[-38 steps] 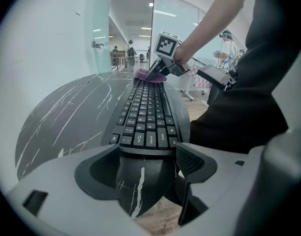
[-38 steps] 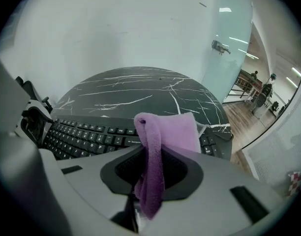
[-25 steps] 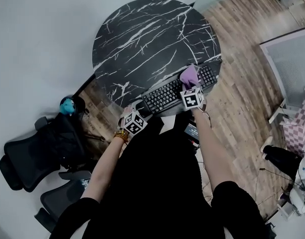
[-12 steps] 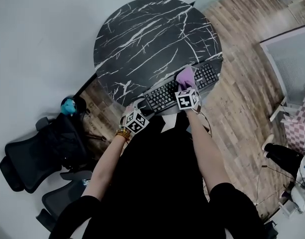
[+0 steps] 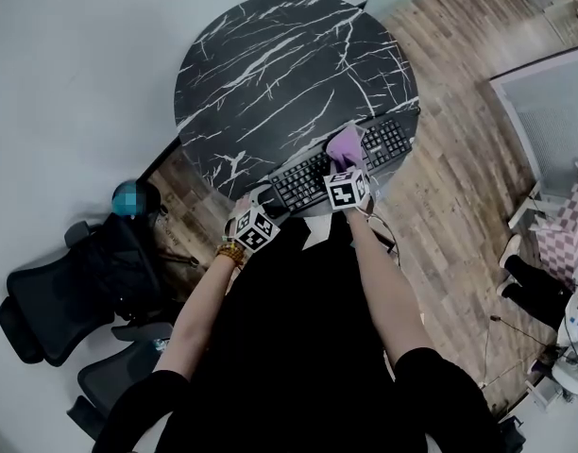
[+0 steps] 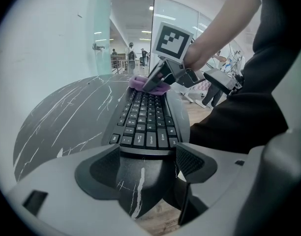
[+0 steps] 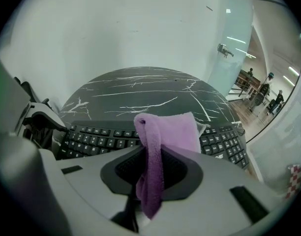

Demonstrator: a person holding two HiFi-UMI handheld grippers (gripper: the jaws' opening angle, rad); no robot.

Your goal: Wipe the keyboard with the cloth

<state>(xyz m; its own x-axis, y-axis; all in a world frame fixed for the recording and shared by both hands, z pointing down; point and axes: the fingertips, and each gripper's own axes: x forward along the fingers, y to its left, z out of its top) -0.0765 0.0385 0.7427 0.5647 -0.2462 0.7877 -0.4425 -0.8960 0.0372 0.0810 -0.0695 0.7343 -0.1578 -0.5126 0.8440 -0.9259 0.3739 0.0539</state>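
Observation:
A black keyboard lies at the near edge of the round black marble table. My right gripper is shut on a purple cloth, which rests on the keys right of the keyboard's middle. In the right gripper view the cloth hangs pinched between the jaws over the keyboard. My left gripper stands open at the keyboard's left end. Its own view shows the keyboard just ahead of the spread jaws, with the right gripper and cloth farther along.
Dark office chairs and a bag stand on the floor to the left. Wooden floor runs to the right, where a person's shoes show. A pale wall and a glass partition lie behind the table.
The right gripper has slid the cloth leftward along the keyboard, towards its middle. The left gripper has stayed at the keyboard's left end.

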